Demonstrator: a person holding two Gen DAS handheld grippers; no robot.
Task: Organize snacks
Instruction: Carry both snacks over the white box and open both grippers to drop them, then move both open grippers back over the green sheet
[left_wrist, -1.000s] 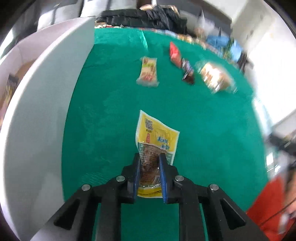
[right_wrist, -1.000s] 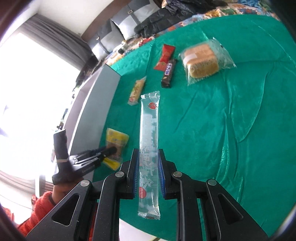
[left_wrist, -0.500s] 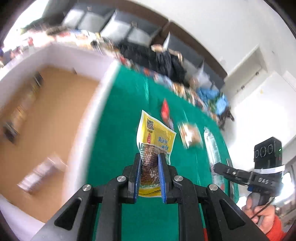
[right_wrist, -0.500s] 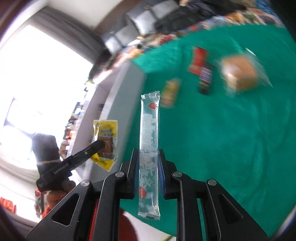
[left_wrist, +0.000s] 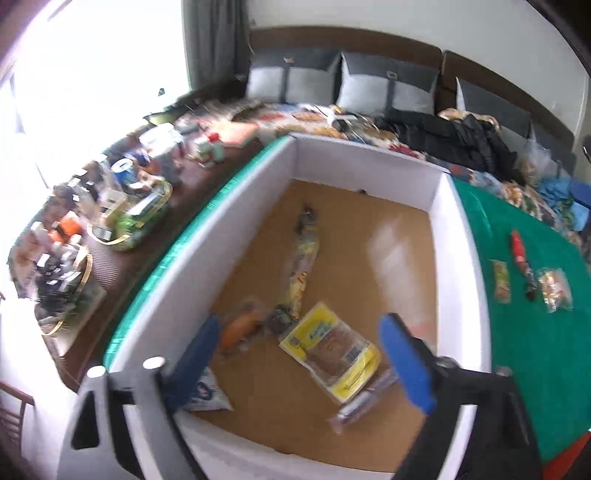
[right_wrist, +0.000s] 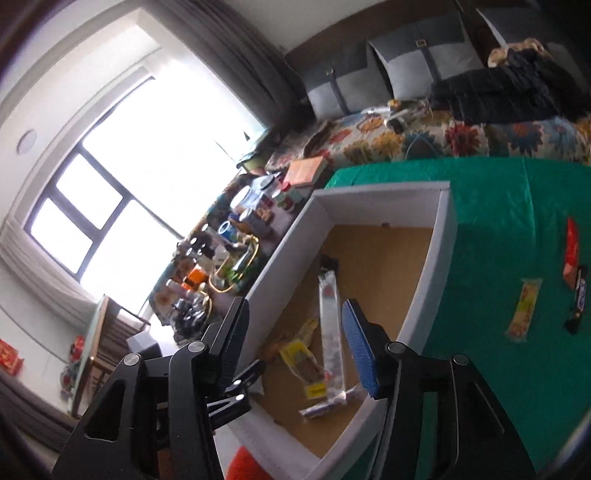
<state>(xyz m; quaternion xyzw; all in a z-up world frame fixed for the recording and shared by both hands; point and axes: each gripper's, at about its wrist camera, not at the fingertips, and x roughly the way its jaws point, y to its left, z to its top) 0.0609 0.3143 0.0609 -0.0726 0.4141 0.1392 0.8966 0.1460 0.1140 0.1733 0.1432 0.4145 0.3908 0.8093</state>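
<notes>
A white-walled box (left_wrist: 369, 162) with a brown floor stands on the green table; it also shows in the right wrist view (right_wrist: 439, 258). My left gripper (left_wrist: 306, 354) is open and empty above the box. The yellow snack packet (left_wrist: 330, 350) lies loose on the box floor below it, also seen in the right wrist view (right_wrist: 301, 360). My right gripper (right_wrist: 295, 343) is open and empty over the box. The long clear snack pack (right_wrist: 330, 328) lies on the box floor. Several other snacks lie in the box (left_wrist: 301, 266).
On the green cloth (left_wrist: 535, 332) to the right lie a yellow-green packet (right_wrist: 524, 310), a red packet (right_wrist: 570, 245), a dark bar (right_wrist: 578, 295) and a wrapped cake (left_wrist: 554, 290). A cluttered side table (left_wrist: 92, 221) stands left of the box. A sofa runs behind.
Both grippers moved from the green table to above the box and opened. The yellow packet and the long clear pack left the jaws and now lie in the box.
</notes>
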